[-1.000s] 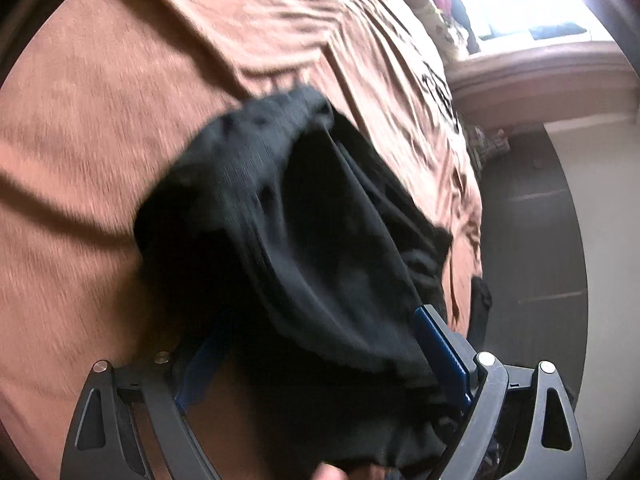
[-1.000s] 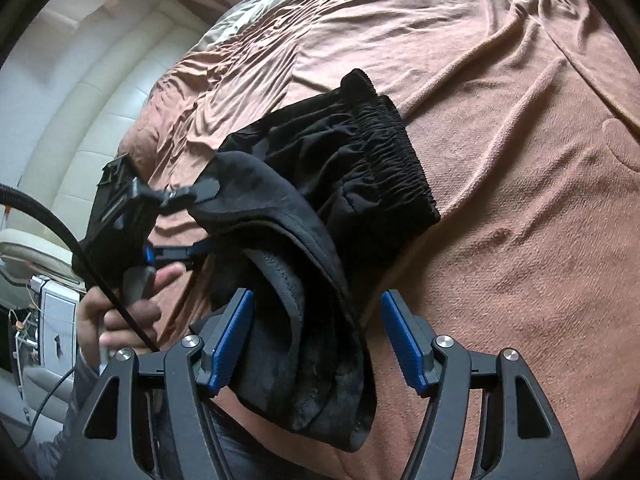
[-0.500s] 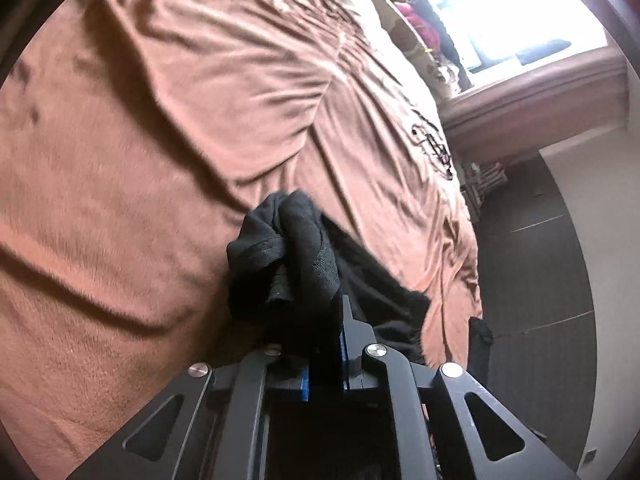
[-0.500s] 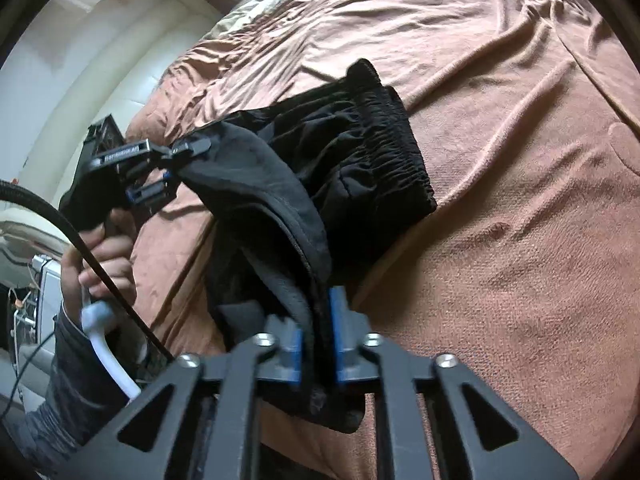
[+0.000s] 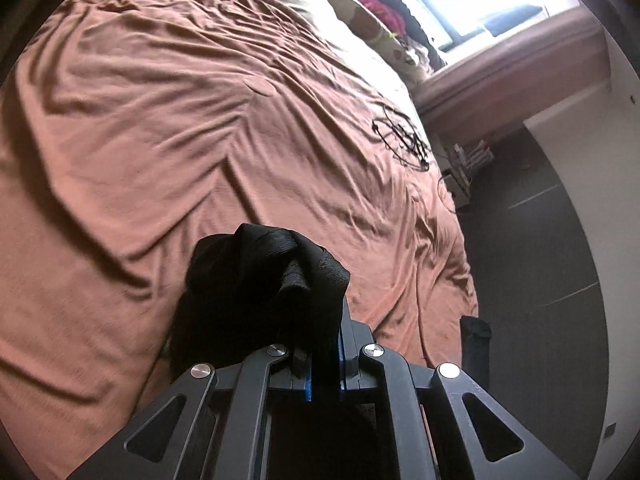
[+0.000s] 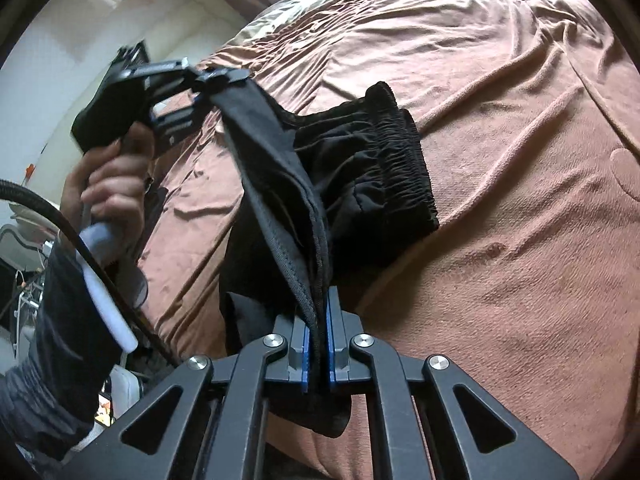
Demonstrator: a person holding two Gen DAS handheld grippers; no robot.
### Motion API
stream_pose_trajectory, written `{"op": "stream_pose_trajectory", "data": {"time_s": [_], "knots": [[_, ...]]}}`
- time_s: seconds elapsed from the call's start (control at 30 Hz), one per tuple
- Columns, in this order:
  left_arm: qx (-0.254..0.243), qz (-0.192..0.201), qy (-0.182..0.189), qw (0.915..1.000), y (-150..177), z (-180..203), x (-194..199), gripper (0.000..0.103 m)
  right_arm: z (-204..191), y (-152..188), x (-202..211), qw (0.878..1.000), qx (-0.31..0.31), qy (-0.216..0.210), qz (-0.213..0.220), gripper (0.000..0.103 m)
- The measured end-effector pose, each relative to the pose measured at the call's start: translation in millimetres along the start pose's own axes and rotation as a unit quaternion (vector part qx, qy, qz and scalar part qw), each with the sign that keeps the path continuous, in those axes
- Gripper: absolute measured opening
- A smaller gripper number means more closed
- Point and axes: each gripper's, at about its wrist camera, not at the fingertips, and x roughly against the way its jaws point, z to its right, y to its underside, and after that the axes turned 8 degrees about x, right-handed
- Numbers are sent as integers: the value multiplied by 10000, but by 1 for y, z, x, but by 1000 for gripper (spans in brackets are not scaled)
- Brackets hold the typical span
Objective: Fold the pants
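The black pants [image 6: 360, 176] lie partly on the brown bedspread [image 6: 520, 160], with the elastic waistband [image 6: 404, 160] resting on it. My right gripper [image 6: 318, 354] is shut on a hemmed edge of the pants and holds it up. My left gripper [image 5: 324, 360] is shut on a bunched corner of the pants [image 5: 264, 280]; it also shows in the right wrist view [image 6: 212, 80], held by a hand at upper left. The fabric is stretched between the two grippers above the bed.
The brown bedspread [image 5: 180, 120] covers a wide bed. A black cable tangle [image 5: 404, 136] lies on it far off. A cluttered windowsill [image 5: 384, 4] and a dark floor [image 5: 532, 248] are to the right. A padded headboard [image 6: 80, 40] is behind the left hand.
Both grippers were open around the pants a second ago and have shut on the fabric. They have since lifted it and pulled it taut between them.
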Motion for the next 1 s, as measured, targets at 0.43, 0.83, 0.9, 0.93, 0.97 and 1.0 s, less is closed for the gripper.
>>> {"op": "stream_pose_trajectory", "data": {"time_s": [0.43, 0.83, 0.9, 0.93, 0.97, 1.0], "knots": [[-254, -512, -126, 9983, -6, 26, -66, 9, 17, 5, 11, 9999, 55, -68, 59, 2], [-322, -525, -245, 9978, 1, 22, -66, 67, 21, 14, 11, 10000, 57, -51, -31, 2], [-371, -511, -317, 9975, 5, 16, -57, 67, 19, 16, 13, 10000, 87, -12, -41, 2], [-386, -508, -365, 9973, 8, 11, -51, 67, 18, 16, 15, 9999, 111, -2, -44, 2], [-409, -504, -418, 9970, 10, 8, -46, 67, 16, 18, 17, 9999, 142, 15, -45, 2], [-431, -498, -467, 9967, 13, 4, -42, 67, 15, 19, 18, 9999, 163, 26, -49, 2]]}}
